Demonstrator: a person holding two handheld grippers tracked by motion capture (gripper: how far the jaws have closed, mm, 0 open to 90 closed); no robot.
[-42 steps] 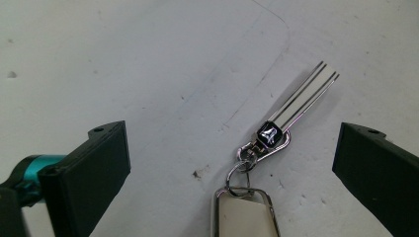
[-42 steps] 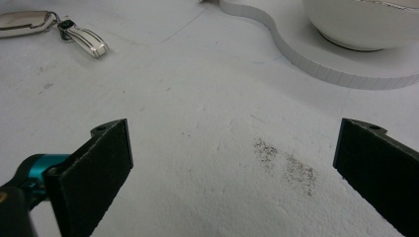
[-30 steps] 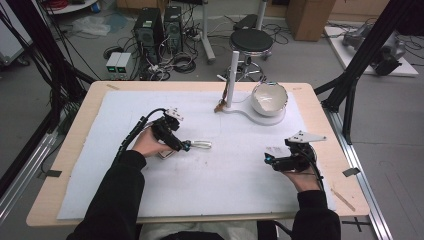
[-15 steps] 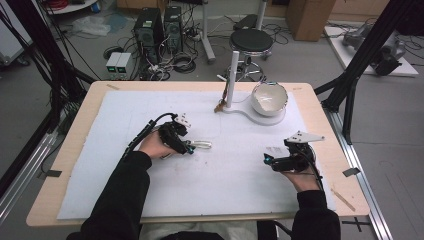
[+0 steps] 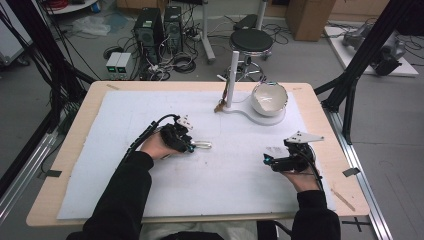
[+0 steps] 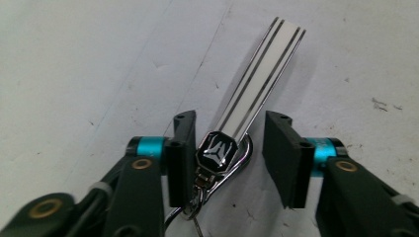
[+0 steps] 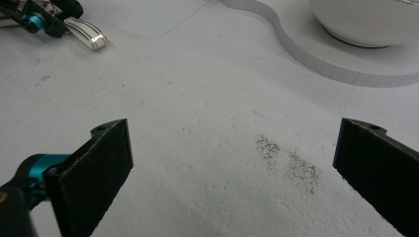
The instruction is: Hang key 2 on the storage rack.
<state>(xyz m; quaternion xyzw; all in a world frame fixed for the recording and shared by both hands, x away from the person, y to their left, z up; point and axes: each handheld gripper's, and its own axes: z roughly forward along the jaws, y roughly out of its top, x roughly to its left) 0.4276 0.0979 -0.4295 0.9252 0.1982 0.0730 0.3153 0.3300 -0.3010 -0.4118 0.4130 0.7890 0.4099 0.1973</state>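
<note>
white bowl (image 5: pixel 269 98): contents unclear | left hand-held gripper (image 6: pixel 227 158): parted around keychain (image 6: pixel 247 103) | right hand-held gripper (image 7: pixel 232 168): wide apart

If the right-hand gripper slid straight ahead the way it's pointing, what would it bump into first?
Probably nothing at first: the right gripper faces bare white sheet. Farther on lies the white curved base holding the bowl, though depth is uncertain.

Quick headcount: two grippers are sitting over the counter (image 5: pixel 75 150), the left gripper (image 5: pixel 194 146) and the right gripper (image 5: pixel 268 160), one per hand. One keychain (image 6: pixel 232 138) with a striped white strap is lying on the one white foam sheet (image 5: pixel 225 175). One white bowl (image 5: pixel 269 98) is resting on one white stand (image 5: pixel 231 80). Behind the counter, one black stool (image 5: pixel 251 41) and two computer towers (image 5: pixel 159 22) are standing on the floor.
</note>
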